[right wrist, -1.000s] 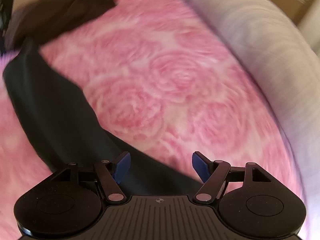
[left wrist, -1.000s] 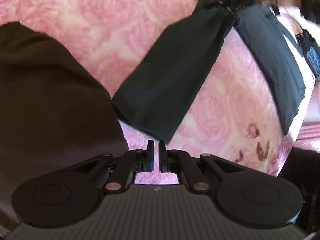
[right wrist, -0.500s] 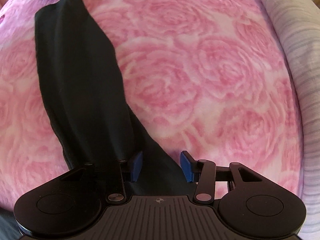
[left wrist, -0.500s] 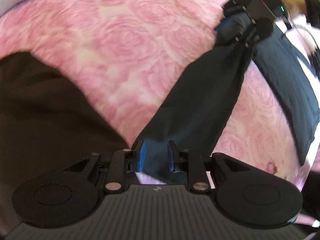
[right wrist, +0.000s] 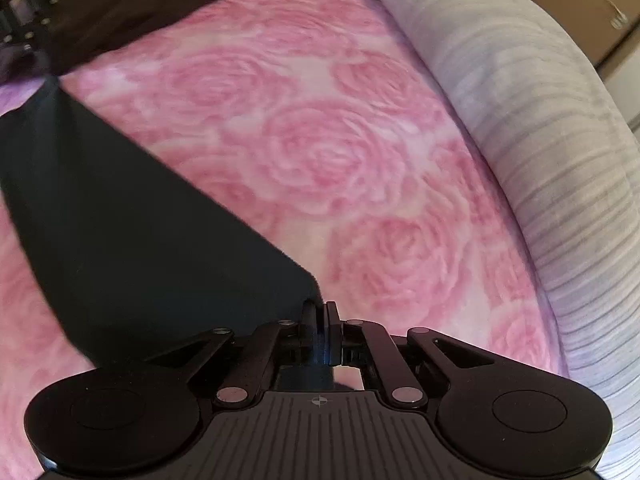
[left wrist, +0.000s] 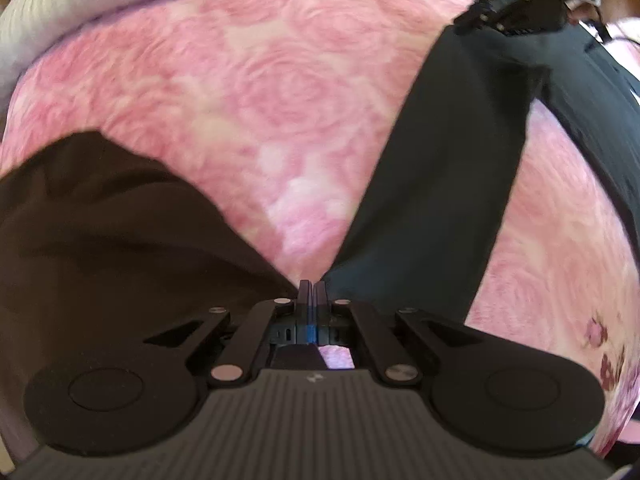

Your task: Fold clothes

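The right gripper (right wrist: 320,312) had just snapped its jaws together on one corner of the dark garment (right wrist: 132,240), where a second earlier they stood wide over it. The left gripper (left wrist: 312,290) had briefly parted and was pinched tight again on the opposite corner. With both ends caught, the garment (left wrist: 436,184) hung stretched between the two tools above the pink rose blanket (left wrist: 260,92), so a lift and fold looked ready to begin. Off to the left, close by the left gripper, a brown garment (left wrist: 104,232) lay on the blanket, and it could snag the fold if the cloth swung that way. At the far edge ran a grey striped cushion (right wrist: 540,128), well clear of the work.
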Available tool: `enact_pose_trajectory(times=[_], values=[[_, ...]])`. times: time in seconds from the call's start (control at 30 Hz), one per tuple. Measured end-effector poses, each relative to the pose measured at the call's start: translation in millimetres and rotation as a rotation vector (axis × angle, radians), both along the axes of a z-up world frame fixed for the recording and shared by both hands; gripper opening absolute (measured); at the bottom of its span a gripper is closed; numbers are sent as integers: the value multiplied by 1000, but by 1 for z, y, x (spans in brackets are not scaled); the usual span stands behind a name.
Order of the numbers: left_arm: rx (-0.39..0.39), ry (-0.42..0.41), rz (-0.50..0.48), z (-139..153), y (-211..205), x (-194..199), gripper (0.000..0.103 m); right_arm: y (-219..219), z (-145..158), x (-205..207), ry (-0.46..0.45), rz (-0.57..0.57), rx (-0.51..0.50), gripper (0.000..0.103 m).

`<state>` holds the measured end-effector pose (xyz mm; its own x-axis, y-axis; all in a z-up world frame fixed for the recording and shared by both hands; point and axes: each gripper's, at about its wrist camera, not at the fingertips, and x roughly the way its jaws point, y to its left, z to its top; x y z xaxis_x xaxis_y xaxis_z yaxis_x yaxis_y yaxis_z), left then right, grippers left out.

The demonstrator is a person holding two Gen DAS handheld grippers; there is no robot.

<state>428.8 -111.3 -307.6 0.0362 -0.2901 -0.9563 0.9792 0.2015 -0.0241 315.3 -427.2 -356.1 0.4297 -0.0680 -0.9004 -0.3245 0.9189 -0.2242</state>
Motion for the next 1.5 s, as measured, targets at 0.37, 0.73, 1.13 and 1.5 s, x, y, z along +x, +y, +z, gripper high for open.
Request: enact_pose_trajectory(times=[0.37, 0.73, 1.13, 1.5], values=[[-85, -154, -392, 7, -10, -120, 35, -21, 44, -135, -214, -646, 220, 39], [111, -399, -573, -29, -2, -158, 2, 52, 31, -346, 17, -1072, 331, 44], [162, -497, -459, 11, -17, -188, 27, 40, 83, -528, -72, -1525, 325, 48], [-24, -369, -467, 66, -132, -388, 34, -116, 128, -706, -356, -1692, 285, 55]])
